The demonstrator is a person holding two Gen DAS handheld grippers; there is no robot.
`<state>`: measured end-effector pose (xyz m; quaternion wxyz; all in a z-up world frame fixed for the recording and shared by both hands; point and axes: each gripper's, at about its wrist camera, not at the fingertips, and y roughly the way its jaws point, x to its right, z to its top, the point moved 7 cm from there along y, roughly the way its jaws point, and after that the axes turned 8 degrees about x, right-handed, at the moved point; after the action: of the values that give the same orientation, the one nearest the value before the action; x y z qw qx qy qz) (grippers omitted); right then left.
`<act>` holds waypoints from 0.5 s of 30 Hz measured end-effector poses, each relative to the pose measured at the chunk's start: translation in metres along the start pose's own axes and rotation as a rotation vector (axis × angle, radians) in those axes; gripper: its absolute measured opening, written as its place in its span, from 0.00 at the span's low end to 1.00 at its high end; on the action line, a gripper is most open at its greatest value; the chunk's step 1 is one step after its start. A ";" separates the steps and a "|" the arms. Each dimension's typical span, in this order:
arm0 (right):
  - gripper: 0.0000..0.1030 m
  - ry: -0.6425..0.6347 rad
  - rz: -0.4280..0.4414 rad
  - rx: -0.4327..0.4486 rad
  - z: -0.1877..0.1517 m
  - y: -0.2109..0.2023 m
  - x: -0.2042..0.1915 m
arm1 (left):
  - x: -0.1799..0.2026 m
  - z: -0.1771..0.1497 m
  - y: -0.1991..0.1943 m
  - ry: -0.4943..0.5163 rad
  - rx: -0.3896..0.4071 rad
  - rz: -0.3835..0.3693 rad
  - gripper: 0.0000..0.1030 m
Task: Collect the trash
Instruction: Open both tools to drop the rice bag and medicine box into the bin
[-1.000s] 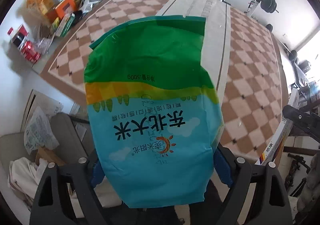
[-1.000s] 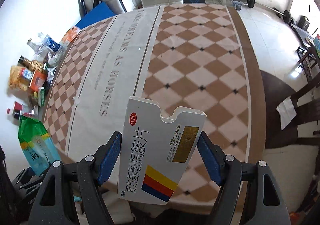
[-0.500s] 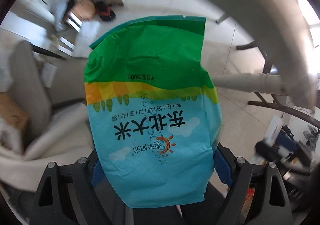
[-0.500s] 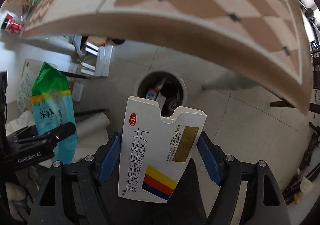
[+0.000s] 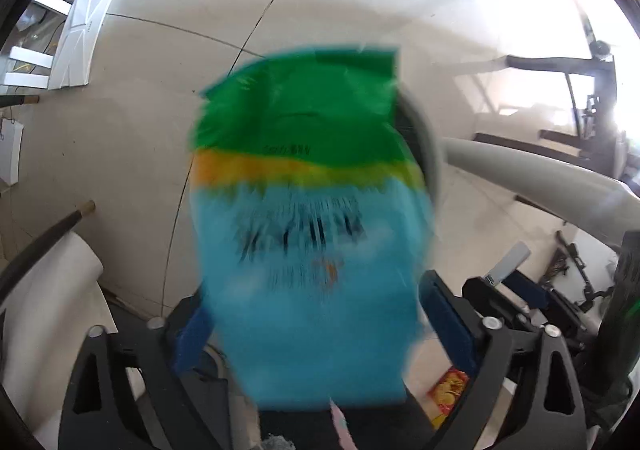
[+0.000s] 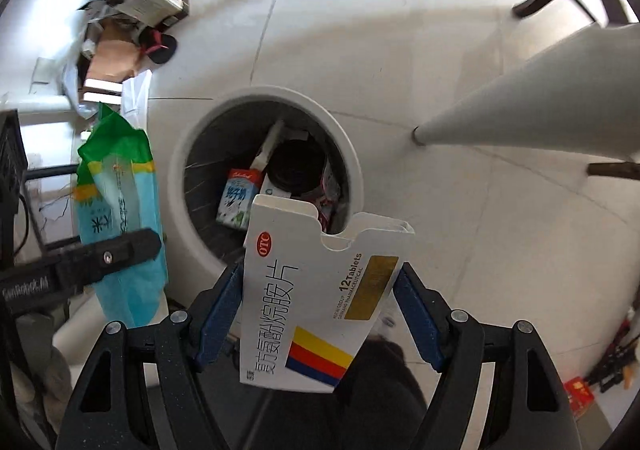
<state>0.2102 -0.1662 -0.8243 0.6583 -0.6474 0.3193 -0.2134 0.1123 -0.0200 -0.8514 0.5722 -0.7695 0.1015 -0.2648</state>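
One rice bag [image 5: 312, 218], one tablet box [image 6: 316, 302] and one white bin [image 6: 264, 174] are in view. Inside the bin sit one milk carton [image 6: 236, 198] and one dark can [image 6: 298, 166]. Two grippers: left [image 5: 320, 326], right [image 6: 318, 322].

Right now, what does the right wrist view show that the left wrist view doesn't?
Only the right wrist view: the open bin seen from above, with a milk carton and other trash inside, and the pill box in the right tool.

Only the left wrist view: a red packet on the floor, and the bag's blurred printed front.

Both: the rice bag at the left tool, a white table leg and pale floor tiles.
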 end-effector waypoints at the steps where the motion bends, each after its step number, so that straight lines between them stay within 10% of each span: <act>1: 0.75 0.000 0.002 -0.013 0.005 0.014 0.000 | 0.002 0.001 0.007 -0.008 -0.002 -0.007 0.97; 7: 0.75 -0.012 0.048 -0.050 0.027 0.060 -0.010 | -0.011 0.001 0.001 -0.070 0.041 -0.006 0.97; 10: 1.00 -0.039 0.037 -0.055 0.030 0.062 -0.015 | -0.032 -0.004 -0.022 -0.088 0.080 0.026 0.97; 15: 1.00 -0.057 0.006 -0.024 0.031 0.037 -0.015 | -0.050 -0.023 -0.057 -0.059 0.181 0.148 0.97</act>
<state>0.2168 -0.1309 -0.8596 0.6599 -0.6601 0.3050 -0.1890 0.0500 0.0018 -0.8082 0.6600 -0.7126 0.1170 -0.2073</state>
